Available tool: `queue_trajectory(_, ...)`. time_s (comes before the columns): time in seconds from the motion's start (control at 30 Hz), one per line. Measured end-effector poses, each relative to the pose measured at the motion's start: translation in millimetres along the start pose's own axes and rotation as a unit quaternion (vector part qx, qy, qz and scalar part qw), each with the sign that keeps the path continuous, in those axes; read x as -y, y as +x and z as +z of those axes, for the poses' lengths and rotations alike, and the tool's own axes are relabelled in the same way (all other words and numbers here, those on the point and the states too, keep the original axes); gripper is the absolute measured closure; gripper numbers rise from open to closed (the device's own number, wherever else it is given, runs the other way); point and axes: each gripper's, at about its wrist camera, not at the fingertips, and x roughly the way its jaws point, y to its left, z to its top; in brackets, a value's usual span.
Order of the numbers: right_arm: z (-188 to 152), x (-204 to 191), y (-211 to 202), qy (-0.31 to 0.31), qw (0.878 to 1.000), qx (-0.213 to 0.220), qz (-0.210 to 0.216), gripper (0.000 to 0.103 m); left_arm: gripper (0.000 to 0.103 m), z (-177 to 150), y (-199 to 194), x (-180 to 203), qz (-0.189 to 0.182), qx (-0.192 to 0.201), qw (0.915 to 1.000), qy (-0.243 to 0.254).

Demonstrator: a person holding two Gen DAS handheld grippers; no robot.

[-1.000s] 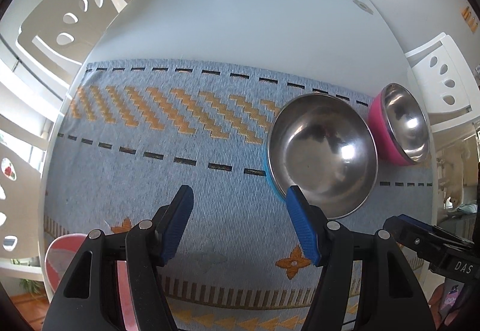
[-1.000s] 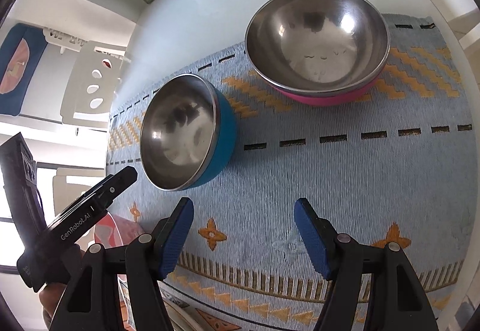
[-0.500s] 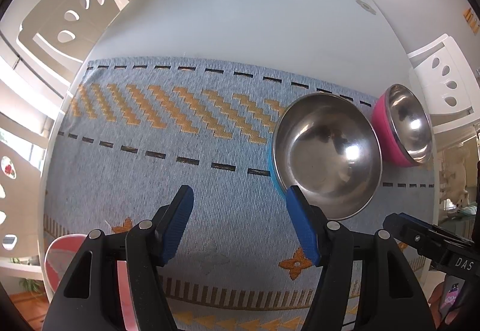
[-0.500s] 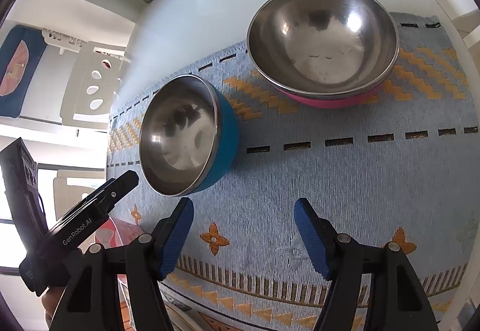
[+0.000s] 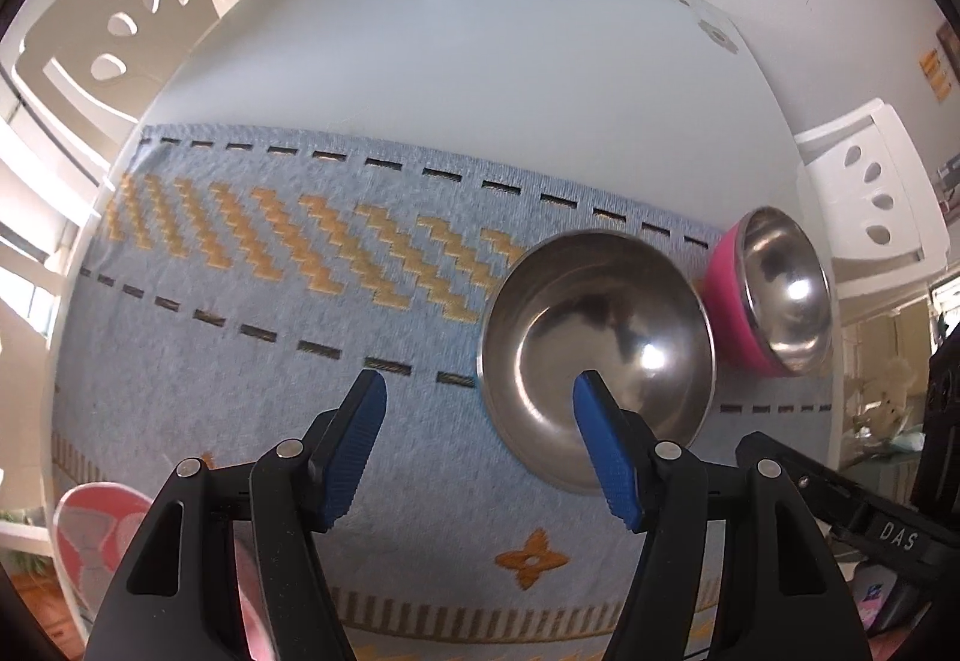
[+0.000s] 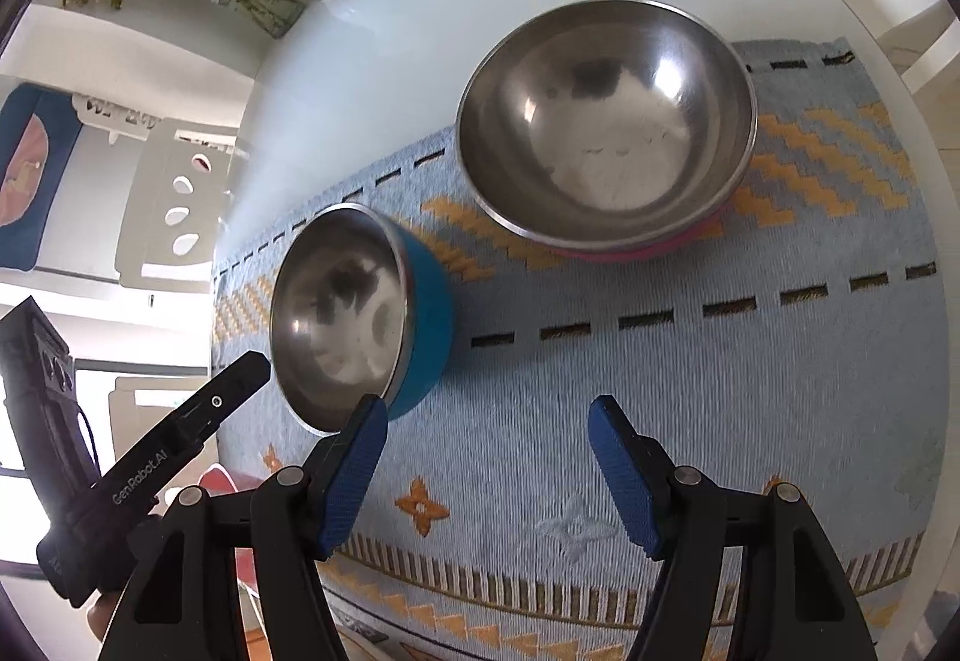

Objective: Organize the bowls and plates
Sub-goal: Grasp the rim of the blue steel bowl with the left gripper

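The right hand-held gripper [image 6: 486, 421] hangs open over the patterned mat [image 6: 690, 391]; blue bowl [image 6: 384, 319] (steel-lined) stands near its left finger, pink bowl [image 6: 606, 133] further off.

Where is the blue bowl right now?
The blue bowl sits on the mat, left of the pink bowl in the right wrist view, just beyond the left jaw there.

Two steel-lined bowls stand upright and empty on a pale blue woven runner with orange zigzags. The blue bowl [image 6: 360, 319], the smaller, sits nearer the runner's middle, while the wider pink bowl [image 6: 606, 127] rests close beside it at the runner's far edge. A pink patterned plate [image 5: 90, 535] shows at the worktop's near corner, partly hidden.
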Motion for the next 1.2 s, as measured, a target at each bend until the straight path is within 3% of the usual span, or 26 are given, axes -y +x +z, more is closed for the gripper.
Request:
queue_trajectory(0.23, 11, -1, 8, 0.003, 1.0, 0.006, -0.02, 0.035, 0.04, 8, 18, 13, -0.041, -0.01, 0.9991, -0.006)
queue_trajectory(0.4, 15, -2, 24, 0.014, 1.0, -0.009, 0.011, 0.035, 0.04, 7, 33, 14, -0.017, -0.018, 0.9997, -0.005)
queue_trajectory(0.47, 15, -5, 34, 0.009, 1.0, -0.018, 0.011, 0.035, 0.041, 8, 42, 11, -0.023, -0.022, 0.9995, -0.011)
queue_trajectory(0.53, 17, -7, 44, 0.006, 1.0, -0.02, 0.008, 0.035, 0.045, 8, 51, 10, -0.015, -0.022, 0.9996, -0.007)
queue_trajectory(0.6, 19, -9, 53, 0.007, 1.0, -0.027, 0.001, 0.035, 0.062, 6, 60, 8, -0.006, -0.031, 0.9995, -0.007)
queue_trajectory(0.67, 21, -10, 62, 0.009, 0.999, -0.033, 0.0, 0.035, 0.064, 4, 68, 5, -0.013, -0.04, 0.999, -0.014)
queue_trajectory(0.77, 25, -14, 60, 0.003, 1.0, -0.008, 0.001, 0.032, 0.076, 2, 75, 6, -0.019, -0.044, 0.9987, -0.015)
queue_trajectory(0.8, 26, -16, 59, -0.003, 1.0, 0.0, -0.003, 0.035, 0.08, 2, 75, 8, -0.028, -0.041, 0.9987, -0.015)
queue_trajectory(0.83, 27, -17, 59, -0.008, 1.0, 0.004, -0.002, 0.054, 0.08, 2, 75, 9, -0.026, -0.038, 0.9988, -0.014)
queue_trajectory(0.87, 27, -17, 62, -0.007, 1.0, 0.001, 0.006, 0.065, 0.081, 2, 75, 12, -0.025, -0.035, 0.999, -0.01)
queue_trajectory(1.0, 24, -15, 63, -0.006, 1.0, 0.0, 0.024, 0.085, 0.081, 3, 73, 25, -0.014, -0.034, 0.999, 0.024)
queue_trajectory(1.2, 20, -17, 60, -0.023, 1.0, 0.009, 0.017, 0.087, 0.084, 0, 72, 25, -0.026, -0.034, 0.9989, 0.017)
